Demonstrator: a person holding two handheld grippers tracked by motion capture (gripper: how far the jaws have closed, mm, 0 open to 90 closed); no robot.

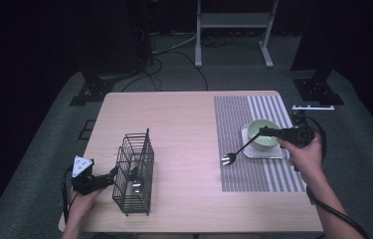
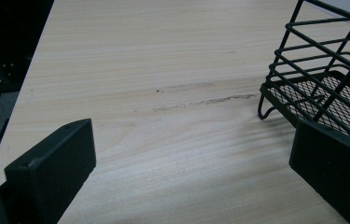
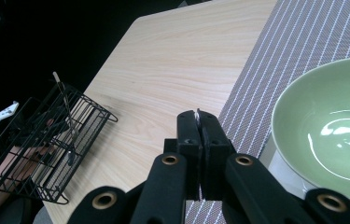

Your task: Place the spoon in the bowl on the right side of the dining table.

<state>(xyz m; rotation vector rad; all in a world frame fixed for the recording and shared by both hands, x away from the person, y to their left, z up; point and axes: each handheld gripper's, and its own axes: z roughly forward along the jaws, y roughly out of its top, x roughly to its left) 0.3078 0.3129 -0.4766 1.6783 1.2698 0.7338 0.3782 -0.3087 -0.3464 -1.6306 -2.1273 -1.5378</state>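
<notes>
A: Fork [image 1: 237, 151] is slim, dark-handled, with shiny metal tines. It hangs over the striped mat [image 1: 233, 174], tines low and left, handle pinched in the right gripper [image 1: 263, 132]. In the right gripper view the two black jaws are pressed together with a thin bright sliver of metal between the pads.

B: Left gripper [image 1: 116, 175]?

A: Jaws spread wide, blocky matte pads. One pad [image 2: 51, 168] sits over bare wood, the other [image 2: 336, 172] against the corner of the rack [image 1: 134, 172]. Nothing pinched.

B: Rack build?

A: Black wire bars, rectangular, mesh floor [image 2: 322, 100], small looped feet. It stands upright near the table's left front edge. At least one utensil stands in it.

B: Anything near the fork?

A: Pale green glossy bowl [image 1: 263, 133], round, on a white square plate [image 1: 263, 152], just behind the gripper. Mat is woven, grey with white stripes.

B: Surface, room?

A: Light wood-grain table [image 1: 184, 124], a faint scuff in the left gripper view. Grey carpet [image 1: 49, 144], dark surroundings, a white frame [image 1: 233, 30] and black stands [image 1: 94, 87] behind.
</notes>
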